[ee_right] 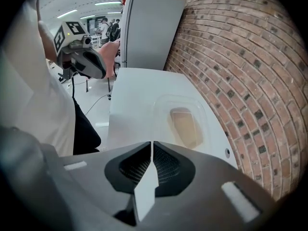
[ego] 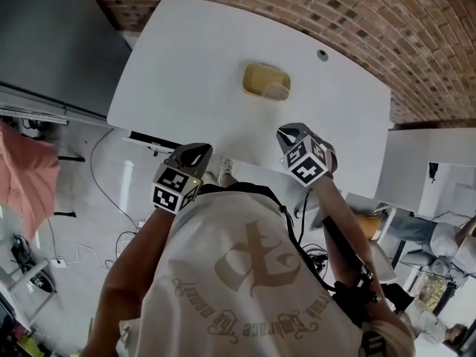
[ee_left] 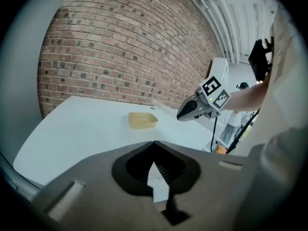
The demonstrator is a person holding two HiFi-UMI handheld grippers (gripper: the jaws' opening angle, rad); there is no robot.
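Yellow and shallow, the plastic container (ego: 265,80) sat on the white table (ego: 186,65), toward its far side near the brick wall (ego: 357,13) and well apart from both grippers. The right gripper (ego: 294,134) hovered over the table's near edge, the closer of the two, jaws pressed together on nothing. The left gripper (ego: 195,153) hung at that same edge, jaws likewise closed and empty.

Looks from the head steeply down onto the white table (ego: 186,65); from the left gripper (ego: 199,150) and right gripper (ego: 287,133), low across it toward the brick wall (ee_left: 125,47). Shares the yellow container (ego: 265,80) throughout.
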